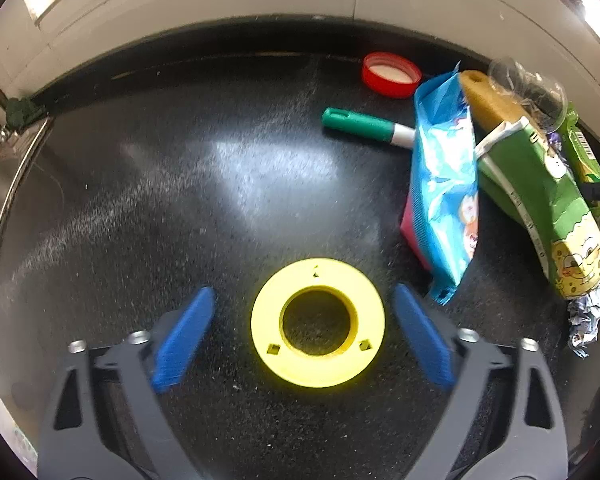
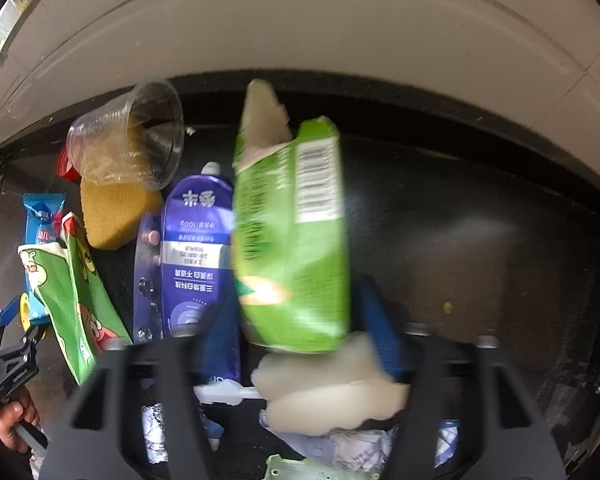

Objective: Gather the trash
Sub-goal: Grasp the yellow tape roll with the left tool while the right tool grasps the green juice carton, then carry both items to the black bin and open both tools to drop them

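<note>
Black speckled counter. Plain bright yellow ring. Red lid, white inside. Green marker with a white band. Blue wrapper, cartoon print. Green pouch carrying a yellow cartoon face. Blurred green packet, white barcode panel, possibly an orange mark. Purple-blue tube, white lettering. Ochre sponge.

left gripper pointing steeply down, blue fingers spread wide and touching nothing; right gripper also pointing down, jaws partway closed, contact unclear through blur; a hand grips the left one's handle.
</note>
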### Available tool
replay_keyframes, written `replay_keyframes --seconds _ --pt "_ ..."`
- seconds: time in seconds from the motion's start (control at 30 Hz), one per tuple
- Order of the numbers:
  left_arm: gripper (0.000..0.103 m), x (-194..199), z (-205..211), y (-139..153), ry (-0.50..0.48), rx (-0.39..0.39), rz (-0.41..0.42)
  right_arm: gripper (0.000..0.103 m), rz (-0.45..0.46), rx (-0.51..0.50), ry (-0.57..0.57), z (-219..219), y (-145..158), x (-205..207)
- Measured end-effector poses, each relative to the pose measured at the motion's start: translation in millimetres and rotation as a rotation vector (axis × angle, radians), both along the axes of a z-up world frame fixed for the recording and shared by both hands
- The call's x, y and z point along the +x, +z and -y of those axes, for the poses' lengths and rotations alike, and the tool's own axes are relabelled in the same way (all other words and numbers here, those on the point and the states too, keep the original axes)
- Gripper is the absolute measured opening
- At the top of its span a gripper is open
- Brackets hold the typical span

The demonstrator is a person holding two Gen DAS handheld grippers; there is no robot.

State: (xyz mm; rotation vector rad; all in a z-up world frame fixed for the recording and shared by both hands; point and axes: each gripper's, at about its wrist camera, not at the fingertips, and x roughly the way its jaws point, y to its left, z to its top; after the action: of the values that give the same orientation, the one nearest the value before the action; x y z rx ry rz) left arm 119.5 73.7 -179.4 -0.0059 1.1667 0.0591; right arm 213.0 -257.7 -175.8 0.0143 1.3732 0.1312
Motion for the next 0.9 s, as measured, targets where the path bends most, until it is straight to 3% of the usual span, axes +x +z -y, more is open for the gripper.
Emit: replay_keyframes --seconds 0.07,0.33,0.6,0.9 --pt "0.055 -1 -1 5 -0.005 0.002 0.003 0.044 0.023 -0.001 0.018 -2 2 0" --pt "0.054 -7 1 33 0.022 -0.005 -0.007 0.044 0.114 0.035 0.036 -4 46 -25" --pt "0.054 -50 22 75 0.02 -0.017 0.018 0.044 0.201 0.056 0.099 -4 98 -90" --pt "0.054 -97 32 101 0.0 -0.01 0.069 0.044 0.225 0.071 0.138 -26 112 -124"
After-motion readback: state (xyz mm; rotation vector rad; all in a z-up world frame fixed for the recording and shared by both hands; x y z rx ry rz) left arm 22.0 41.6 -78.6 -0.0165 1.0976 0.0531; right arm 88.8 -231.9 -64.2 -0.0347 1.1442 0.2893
